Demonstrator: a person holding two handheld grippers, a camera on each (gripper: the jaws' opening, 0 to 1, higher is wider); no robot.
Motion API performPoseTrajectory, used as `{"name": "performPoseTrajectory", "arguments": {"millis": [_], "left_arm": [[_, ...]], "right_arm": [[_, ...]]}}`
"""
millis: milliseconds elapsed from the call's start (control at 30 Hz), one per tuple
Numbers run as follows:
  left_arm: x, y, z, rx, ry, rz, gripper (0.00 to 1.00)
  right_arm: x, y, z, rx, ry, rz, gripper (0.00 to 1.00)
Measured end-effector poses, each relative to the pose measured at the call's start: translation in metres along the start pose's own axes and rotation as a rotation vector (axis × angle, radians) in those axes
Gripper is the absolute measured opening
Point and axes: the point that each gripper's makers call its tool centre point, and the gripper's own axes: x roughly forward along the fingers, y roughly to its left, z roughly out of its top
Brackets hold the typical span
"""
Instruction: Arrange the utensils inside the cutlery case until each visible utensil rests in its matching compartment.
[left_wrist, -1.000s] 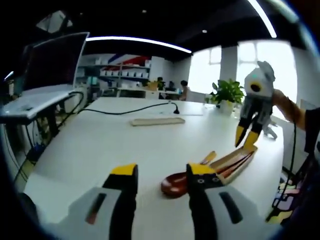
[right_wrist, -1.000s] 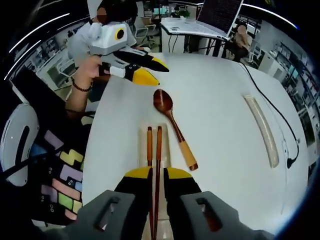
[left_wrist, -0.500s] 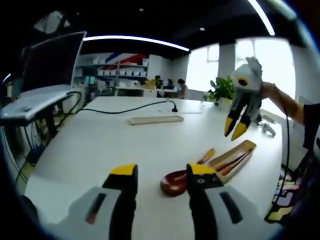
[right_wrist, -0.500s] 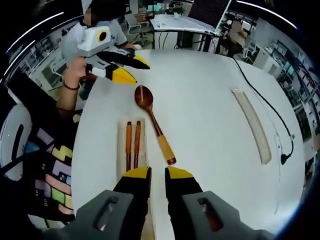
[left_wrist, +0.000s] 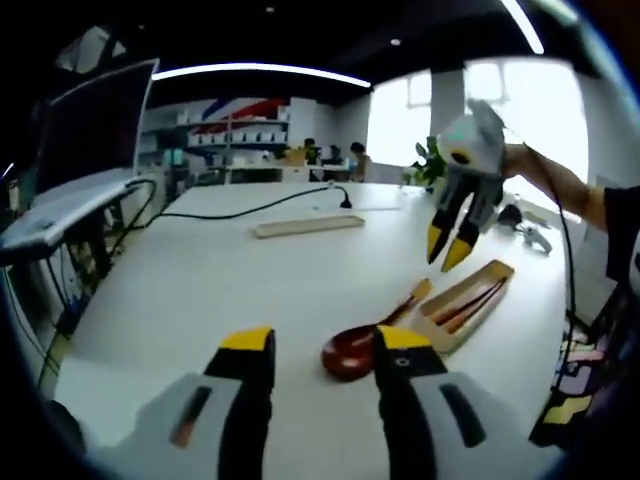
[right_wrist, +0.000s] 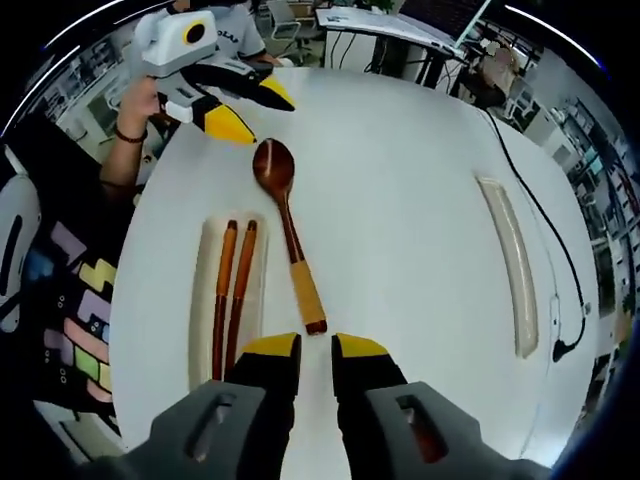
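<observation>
Wooden chopsticks (right_wrist: 231, 292) lie in the case (right_wrist: 203, 300), their tips hidden behind released right tongs (right_wrist: 302, 349).

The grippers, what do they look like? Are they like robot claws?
A bit like claws. Each gripper has two black jaws with yellow tips on a grey body. The left gripper has a pale grey-white box on top, and a bracelet circles the wrist of the hand holding it. The right gripper trails a dark cable, with a dark sleeve behind it.
</observation>
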Motion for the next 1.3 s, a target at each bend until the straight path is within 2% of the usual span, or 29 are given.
{"name": "performPoseTrajectory", "arguments": {"millis": [100,167,333,433,600,733,867,933,1067,1167,1300], "left_arm": [[-0.001,-0.005,0.004,-0.007,-0.028,-0.033,0.43],[-0.001,-0.006,0.003,-0.012,-0.026,-0.042,0.44],[-0.002,-0.008,-0.007,0.065,0.028,-0.045,0.51],[-0.002,-0.01,-0.012,0.07,0.049,-0.061,0.51],[0.001,-0.012,-0.021,0.081,0.084,-0.073,0.5],[0.002,-0.014,-0.023,0.038,0.079,-0.09,0.4],[0.006,-0.012,-0.024,-0.003,0.075,-0.089,0.4],[0.008,-0.009,-0.023,-0.062,0.059,-0.087,0.41],[0.01,-0.006,-0.024,-0.124,0.058,-0.094,0.4],[0.014,0.0,-0.022,-0.236,0.037,-0.065,0.47],[0.016,-0.001,-0.022,-0.27,0.033,-0.079,0.43]], "right_arm": [[0.004,-0.001,0.003,-0.019,-0.004,0.016,0.12],[0.009,0.0,0.005,-0.016,-0.005,0.034,0.13],[0.018,0.0,0.008,-0.033,0.002,0.05,0.13],[0.022,0.005,0.008,-0.038,0.005,0.062,0.13],[0.028,0.003,0.008,-0.027,0.01,0.079,0.12],[0.031,0.005,0.009,-0.016,-0.001,0.092,0.1],[0.032,0.009,0.007,-0.052,0.001,0.084,0.1],[0.032,0.01,0.007,-0.107,0.003,0.075,0.1],[0.032,0.01,0.007,-0.099,0.001,0.065,0.09],[0.031,0.011,0.006,-0.096,-0.019,0.059,0.09],[0.031,0.012,0.006,-0.083,-0.052,0.056,0.09]]}}
